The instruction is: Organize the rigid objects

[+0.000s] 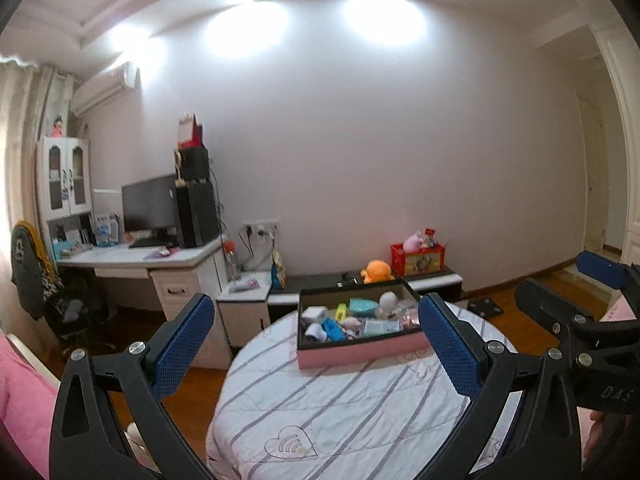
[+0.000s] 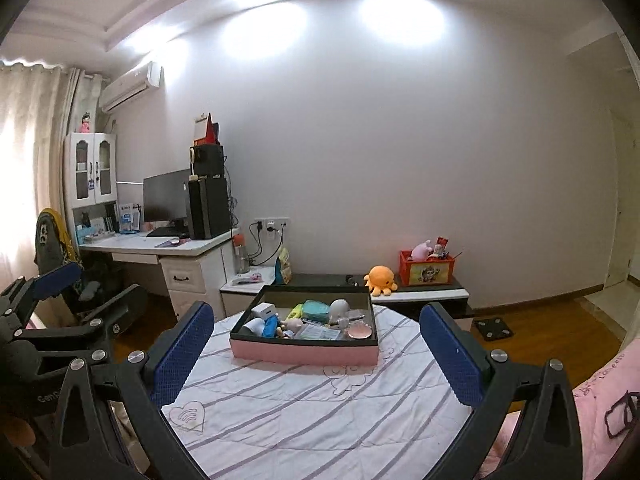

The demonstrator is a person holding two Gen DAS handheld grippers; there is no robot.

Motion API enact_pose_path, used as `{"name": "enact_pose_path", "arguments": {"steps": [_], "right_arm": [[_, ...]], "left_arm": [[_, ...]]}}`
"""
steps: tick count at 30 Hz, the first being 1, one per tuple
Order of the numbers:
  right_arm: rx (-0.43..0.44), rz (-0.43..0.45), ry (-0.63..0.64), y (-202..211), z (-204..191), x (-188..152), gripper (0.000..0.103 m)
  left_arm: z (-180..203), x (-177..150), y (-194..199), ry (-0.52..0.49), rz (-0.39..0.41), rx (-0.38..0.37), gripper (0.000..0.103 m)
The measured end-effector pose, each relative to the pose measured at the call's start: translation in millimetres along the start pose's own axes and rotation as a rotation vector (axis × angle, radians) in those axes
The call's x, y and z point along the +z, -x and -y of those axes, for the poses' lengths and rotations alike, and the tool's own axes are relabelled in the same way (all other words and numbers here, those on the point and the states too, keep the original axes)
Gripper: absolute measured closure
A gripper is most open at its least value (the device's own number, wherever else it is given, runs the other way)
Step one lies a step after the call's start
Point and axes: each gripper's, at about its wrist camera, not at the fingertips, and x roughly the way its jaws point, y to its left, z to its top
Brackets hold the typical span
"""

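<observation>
A shallow pink box [image 1: 360, 350] [image 2: 304, 354] with a dark inner wall sits on the far part of a bed covered by a striped white quilt [image 1: 340, 412] [image 2: 320, 416]. It holds several small items: a white cube [image 2: 265, 312], a teal case [image 2: 316, 309], a blue object [image 2: 271, 326], a round pink compact [image 2: 359, 332]. My left gripper [image 1: 318, 344] stands open and empty, well short of the box. My right gripper [image 2: 316, 354] is also wide open with nothing between its blue pads [image 2: 182, 354]. Each gripper shows at the edge of the other's view.
A low TV cabinet [image 2: 424, 294] behind the bed carries an orange plush octopus [image 2: 382, 278] and a red toy crate [image 2: 426, 272]. A white desk [image 2: 160, 246] with a monitor and speakers stands at left, a chair beside it. Wooden floor lies at right.
</observation>
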Motion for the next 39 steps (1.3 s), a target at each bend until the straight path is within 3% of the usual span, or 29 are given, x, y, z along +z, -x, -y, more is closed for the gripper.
{"name": "enact_pose_path", "arguments": {"steps": [15, 39], "right_arm": [[-0.026, 0.106, 0.036, 56, -15, 11, 0.0], [-0.028, 0.129, 0.052, 62, -16, 14, 0.0]], "left_arm": [[-3, 14, 59, 0.016, 0.114, 0.031, 0.0], [-3, 16, 66, 0.021, 0.132, 0.041, 0.0]]}}
